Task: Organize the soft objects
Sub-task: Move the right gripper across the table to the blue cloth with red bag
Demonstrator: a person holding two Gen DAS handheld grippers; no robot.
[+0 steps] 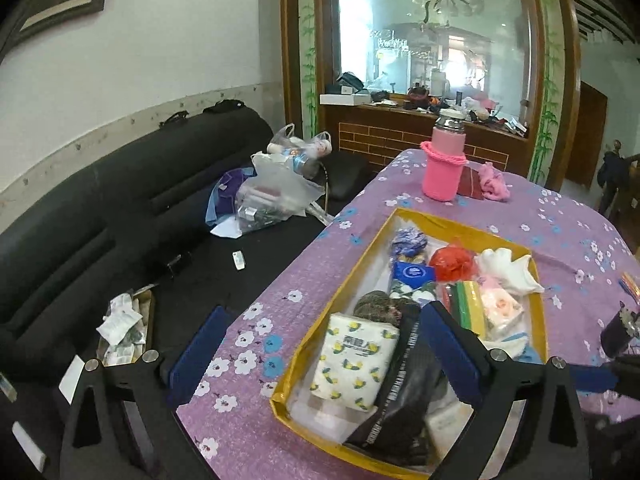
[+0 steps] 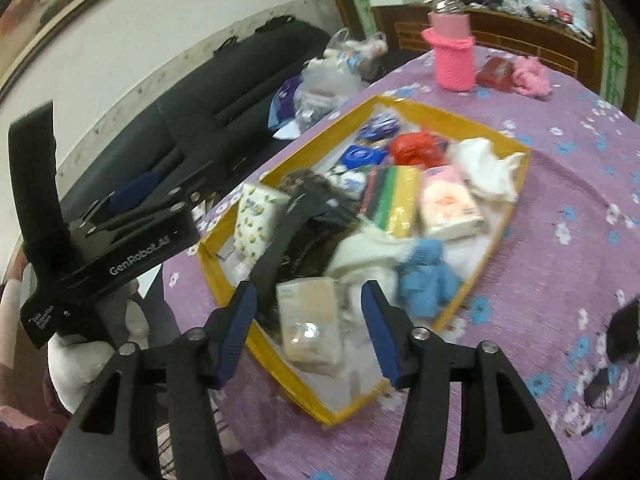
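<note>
The soft objects were seen gathered in a yellow box [image 1: 472,227] on the table [image 1: 560,216] with the purple flowered cloth. A lemon-print tissue pack [image 1: 354,362] lay at the near left of the box, beside a black packet [image 1: 404,392]; a blue knitted item [image 2: 426,276] and a pale tissue pack [image 2: 310,320] were at the near right. The left gripper [image 1: 324,360] was held with fingers spread wide and empty. The right gripper [image 2: 310,336] was held with fingers parted above the pale tissue pack, nothing pinched.

Both wrist views angled down, close over shared yellow box [image 1: 404,222], left claw [image 2: 132,200] visible from right.
</note>
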